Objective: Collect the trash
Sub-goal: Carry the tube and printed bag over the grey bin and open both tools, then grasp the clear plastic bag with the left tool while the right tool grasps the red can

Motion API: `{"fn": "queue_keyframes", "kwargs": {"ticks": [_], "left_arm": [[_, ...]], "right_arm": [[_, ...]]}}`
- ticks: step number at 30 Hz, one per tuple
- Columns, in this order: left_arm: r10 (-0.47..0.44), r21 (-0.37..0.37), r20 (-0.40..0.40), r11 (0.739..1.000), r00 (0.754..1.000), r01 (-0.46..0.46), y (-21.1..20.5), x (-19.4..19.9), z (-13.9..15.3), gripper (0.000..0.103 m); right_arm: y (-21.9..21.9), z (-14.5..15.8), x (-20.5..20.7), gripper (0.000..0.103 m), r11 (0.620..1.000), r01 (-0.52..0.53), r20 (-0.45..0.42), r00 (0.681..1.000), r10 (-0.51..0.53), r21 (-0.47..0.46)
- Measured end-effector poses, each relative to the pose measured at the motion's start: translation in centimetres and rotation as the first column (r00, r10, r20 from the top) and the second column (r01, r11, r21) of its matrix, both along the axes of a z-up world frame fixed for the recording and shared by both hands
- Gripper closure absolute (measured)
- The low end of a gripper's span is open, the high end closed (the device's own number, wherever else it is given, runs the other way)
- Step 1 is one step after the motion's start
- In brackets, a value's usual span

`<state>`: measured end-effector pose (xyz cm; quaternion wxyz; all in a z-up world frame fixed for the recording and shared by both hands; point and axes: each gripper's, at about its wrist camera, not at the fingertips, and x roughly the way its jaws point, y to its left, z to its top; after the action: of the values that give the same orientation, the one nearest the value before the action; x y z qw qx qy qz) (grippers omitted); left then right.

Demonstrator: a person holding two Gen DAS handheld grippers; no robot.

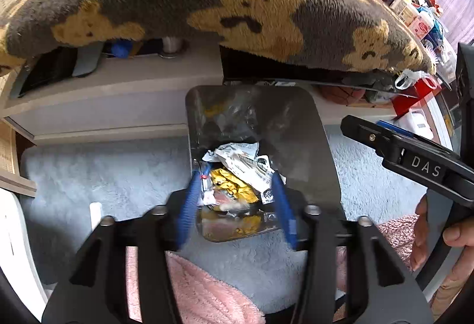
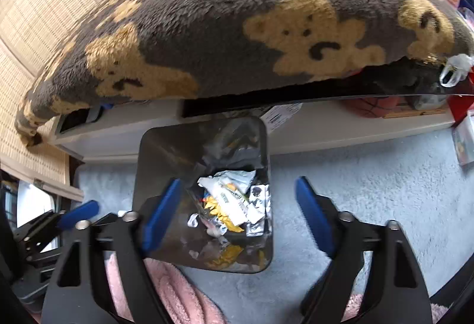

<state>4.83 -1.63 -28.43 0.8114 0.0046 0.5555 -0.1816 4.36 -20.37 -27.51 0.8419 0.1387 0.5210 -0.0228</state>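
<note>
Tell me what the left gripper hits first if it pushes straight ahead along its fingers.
Probably the crumpled white and yellow wrappers in the shiny metal trash bin; the open left gripper points into its mouth, nothing between. Depth is uncertain.

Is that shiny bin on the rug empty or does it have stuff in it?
Not empty: the bin holds crumpled wrappers, white, silver and yellow, piled at its bottom.

Floor covering: a pale grey-blue shaggy carpet (image 2: 370,175) is spreading across the floor. A shiny metal trash bin (image 2: 154,152) is standing directly on it, holding crumpled wrappers (image 2: 234,199). A pink fluffy cloth (image 1: 207,294) is lying on the carpet's near edge. A low white shelf unit (image 1: 118,84) is bordering the far side.
</note>
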Motion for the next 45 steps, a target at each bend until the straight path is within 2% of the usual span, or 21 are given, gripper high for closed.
{"fn": "queue_keyframes", "kwargs": {"ticks": [2,6,9,14,17,22,29,33,39,45], "left_arm": [[0.007,0.004,0.018,1.0,1.0,-0.007,0.2,-0.2,0.7,0.039],[0.013,0.003,0.05,1.0,0.999,-0.013,0.7,-0.2,2.0,0.02],[0.018,-0.003,0.074,1.0,0.997,-0.018,1.1,0.0,3.1,0.014],[0.023,-0.017,0.109,1.0,0.994,-0.021,1.5,1.1,5.2,0.013],[0.021,-0.013,0.141,1.0,0.99,-0.019,1.5,1.9,6.5,0.013],[0.011,-0.013,0.189,1.0,0.982,-0.008,1.3,3.9,8.8,0.012],[0.02,-0.008,0.238,1.0,0.971,-0.019,1.4,8.3,11.2,0.012],[0.03,-0.002,0.269,1.0,0.963,-0.031,1.4,11.4,12.4,0.012],[0.056,-0.016,0.3,0.998,0.952,-0.054,1.1,17.6,14.3,0.013],[0.056,-0.044,0.301,0.998,0.952,-0.045,-0.6,22.9,15.7,0.023]], "right_arm": [[-0.3,0.2,-0.2,0.005,1.0,0.009,0.006,1.0,-0.009,-0.015],[-0.7,0.6,-0.4,0.004,0.999,0.018,0.008,1.0,-0.018,-0.039],[-1.3,1.1,-0.5,0.004,0.999,0.03,0.009,1.0,-0.03,-0.024],[-2.5,3.5,-0.2,0.004,0.998,0.066,0.043,0.997,-0.065,-0.02],[-3.5,6.1,0.6,0.004,0.995,0.098,0.093,0.991,-0.097,-0.006],[-4.7,10.4,3.3,0.004,0.991,0.137,0.165,0.977,-0.134,-0.008],[-5.3,13.8,8.1,0.004,0.99,0.14,0.226,0.965,-0.137,0.002],[-5.1,14.6,11.5,0.004,0.994,0.111,0.242,0.965,-0.103,-0.022],[-5.7,14.0,15.9,0.004,0.995,0.085,0.251,0.965,-0.071,-0.044],[-5.7,12.5,18.8,0.004,0.997,0.051,0.244,0.969,-0.035,-0.059]]}}
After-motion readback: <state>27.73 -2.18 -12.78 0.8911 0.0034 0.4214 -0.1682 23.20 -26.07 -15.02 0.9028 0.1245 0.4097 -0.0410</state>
